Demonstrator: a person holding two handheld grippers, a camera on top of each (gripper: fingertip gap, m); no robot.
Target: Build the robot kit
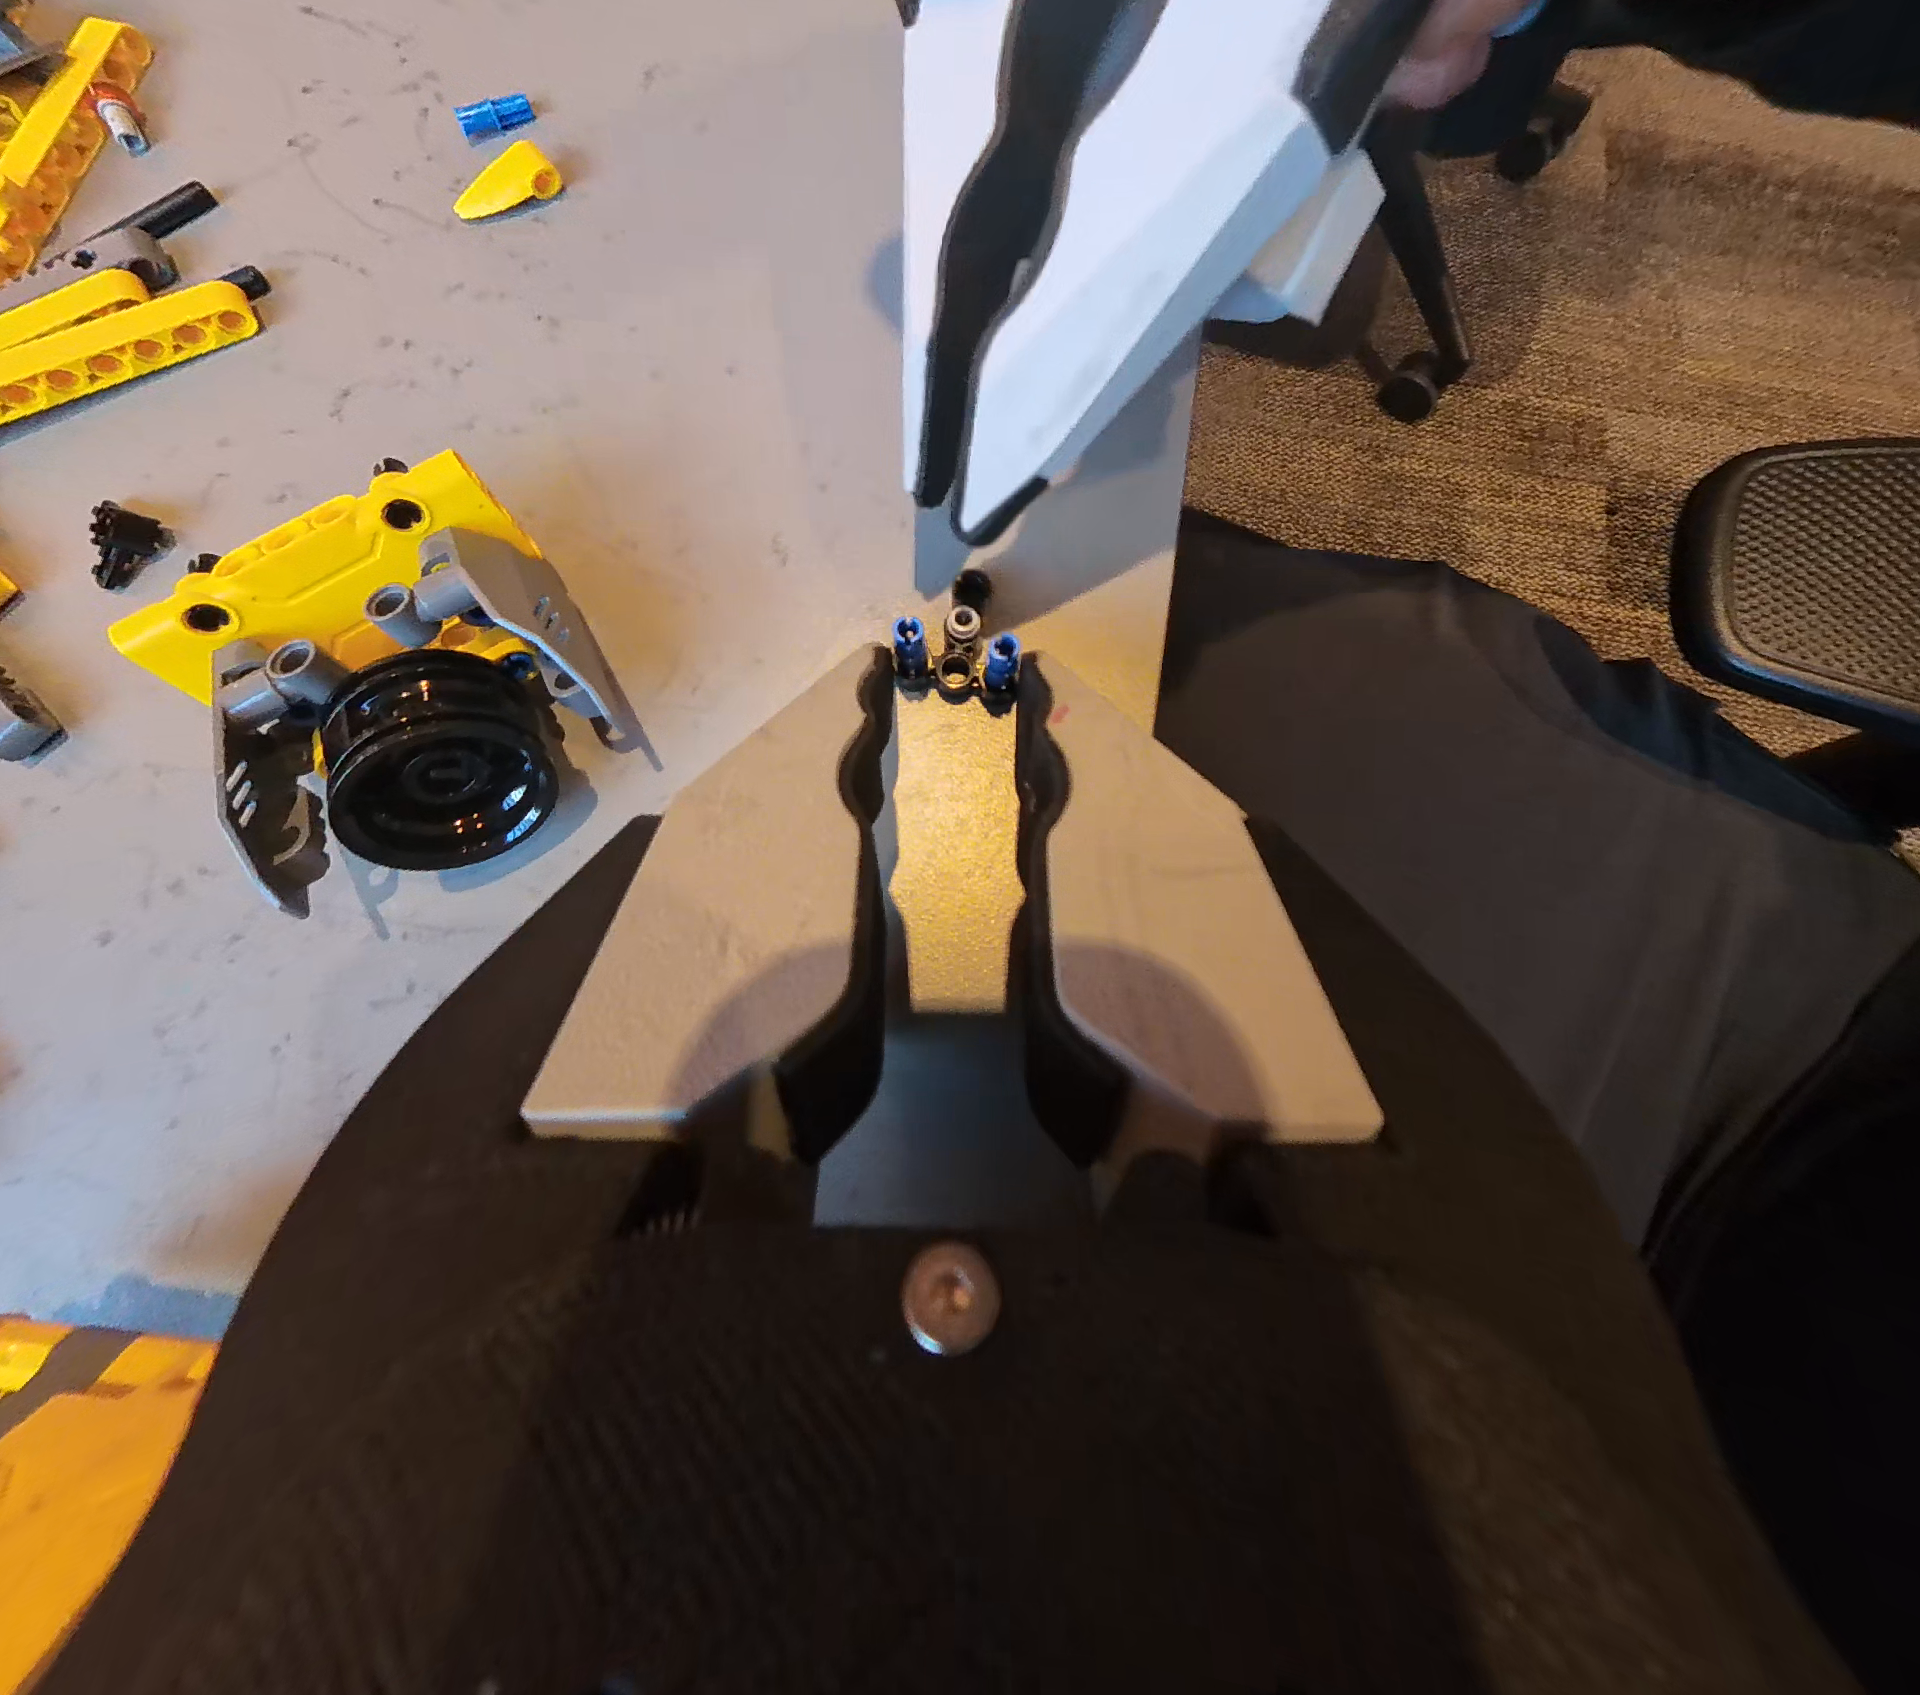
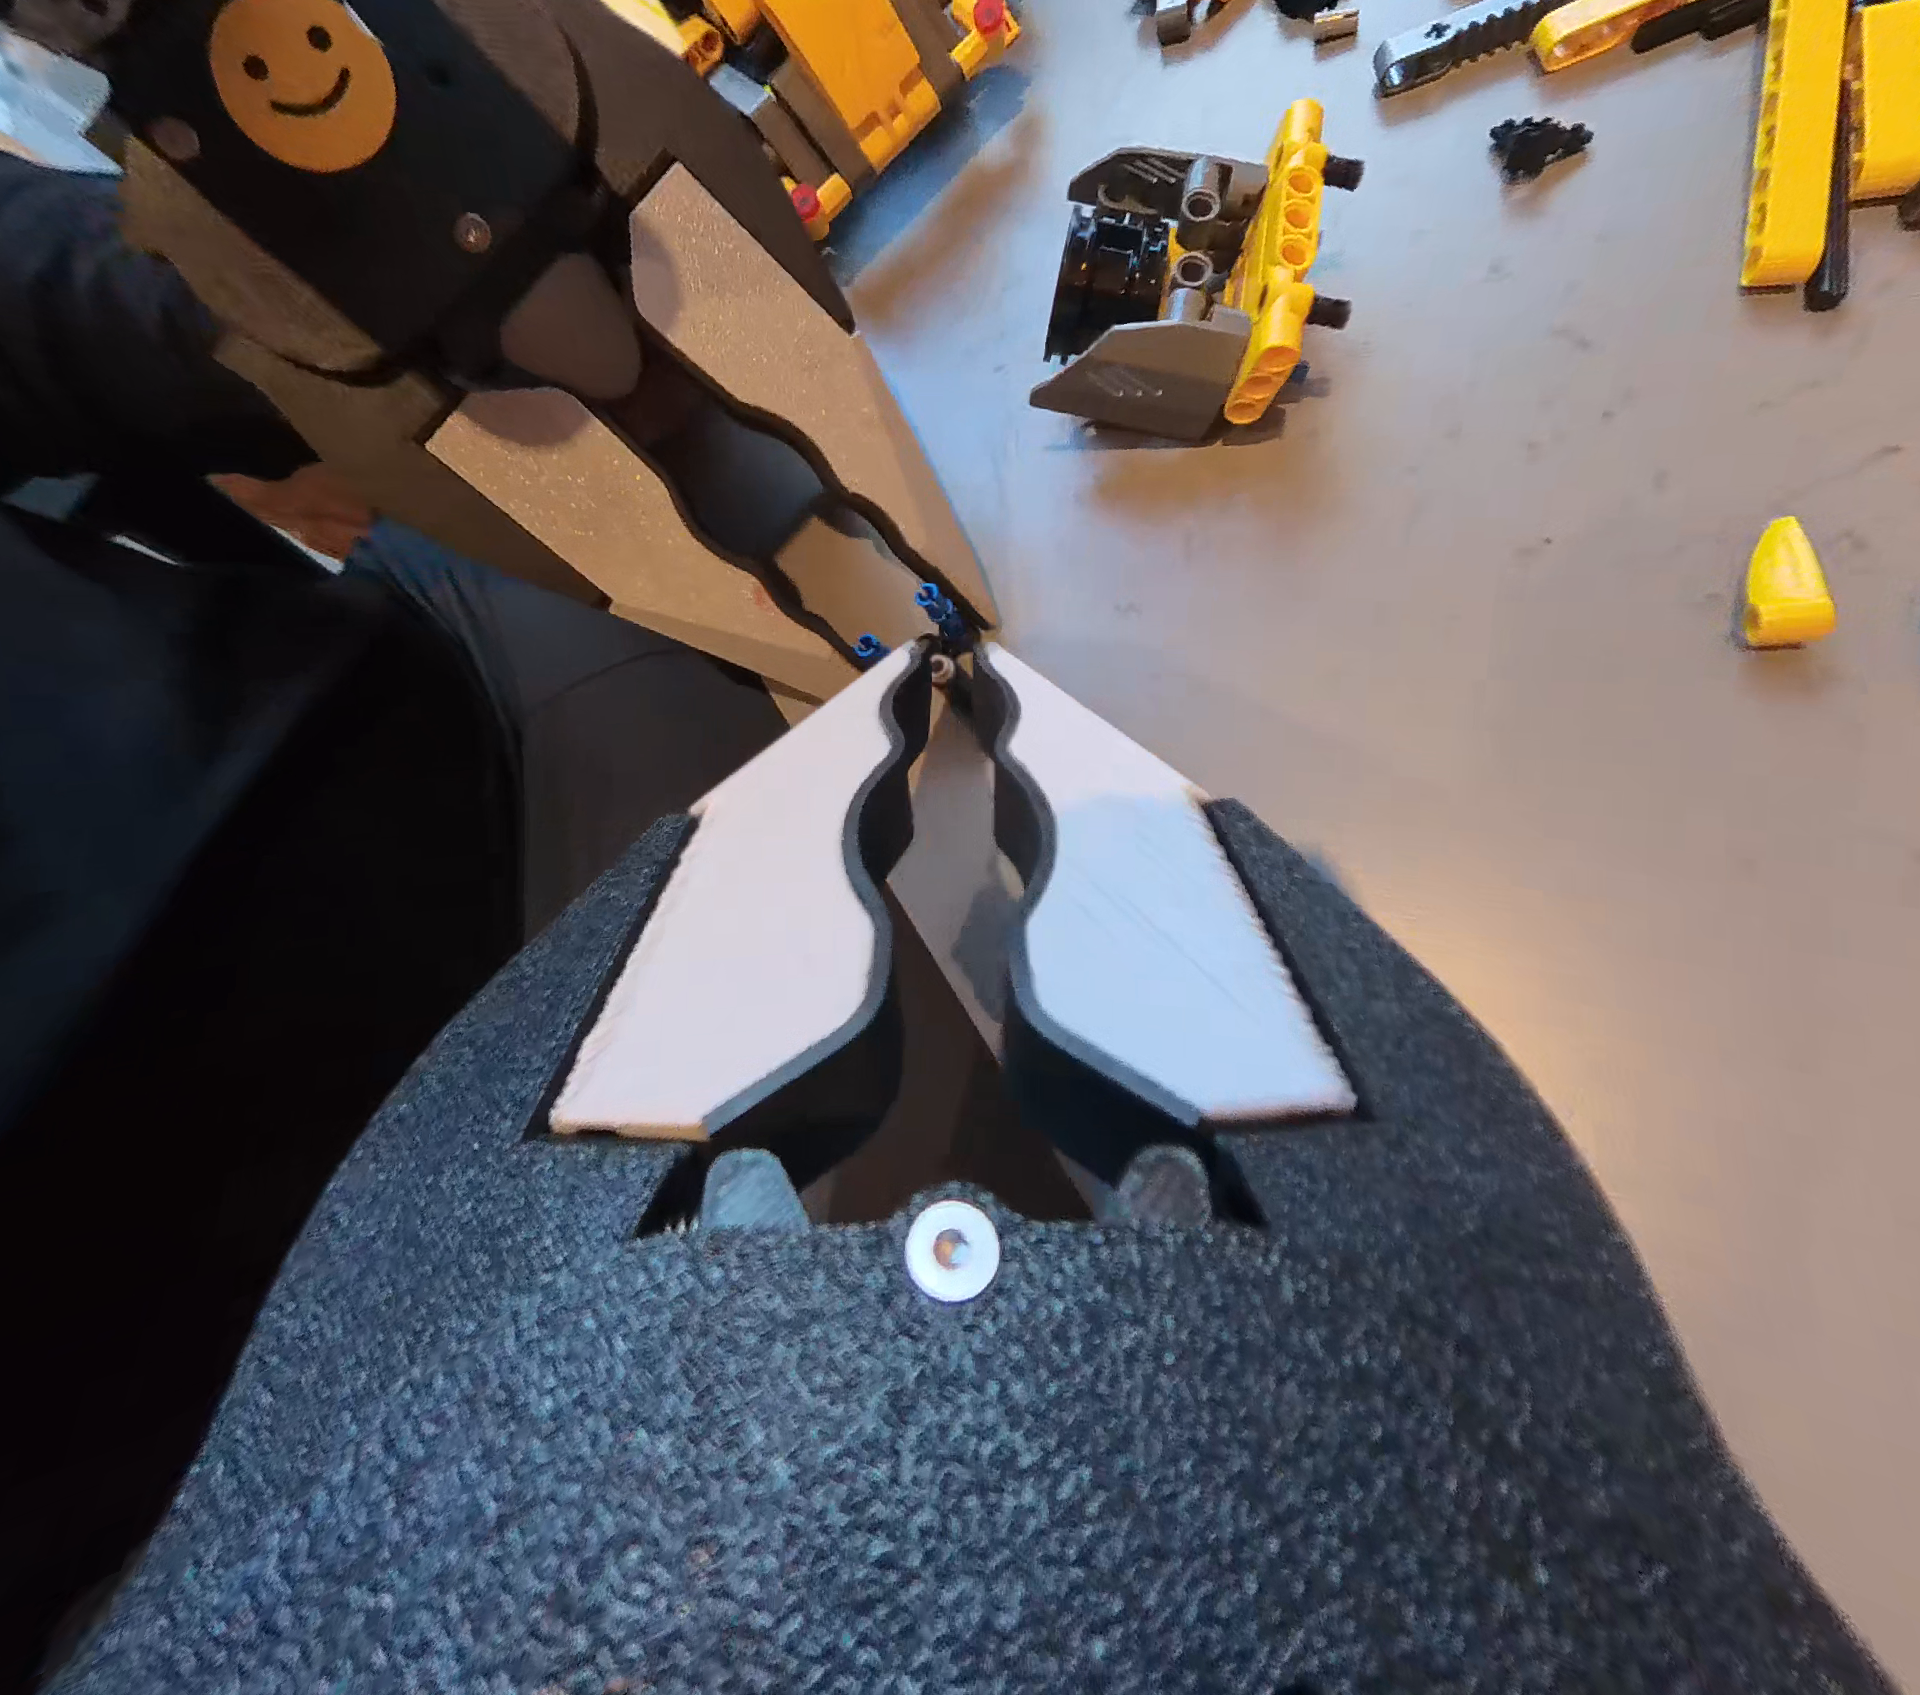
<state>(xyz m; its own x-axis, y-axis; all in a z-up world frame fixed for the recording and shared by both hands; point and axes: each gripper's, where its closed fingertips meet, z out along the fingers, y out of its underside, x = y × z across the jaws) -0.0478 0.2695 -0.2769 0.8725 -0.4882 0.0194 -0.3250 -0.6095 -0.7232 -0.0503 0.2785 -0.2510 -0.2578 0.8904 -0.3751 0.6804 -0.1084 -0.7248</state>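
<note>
While its grey fingers pinch inward, the left gripper [image 1: 957,677] clamps a small black connector piece [image 1: 957,677] carrying two blue pins [image 1: 906,639] and a grey bush, right at its tips over the table [image 1: 644,87] edge. The white-fingered right gripper [image 1: 940,507] hovers just above the piece, jaws slightly parted around nothing. Well to the left lies a yellow-and-grey wheel assembly [image 1: 416,669] with a glossy, ribbed black wheel; farther off, a smooth yellow wedge [image 1: 509,182]
</note>
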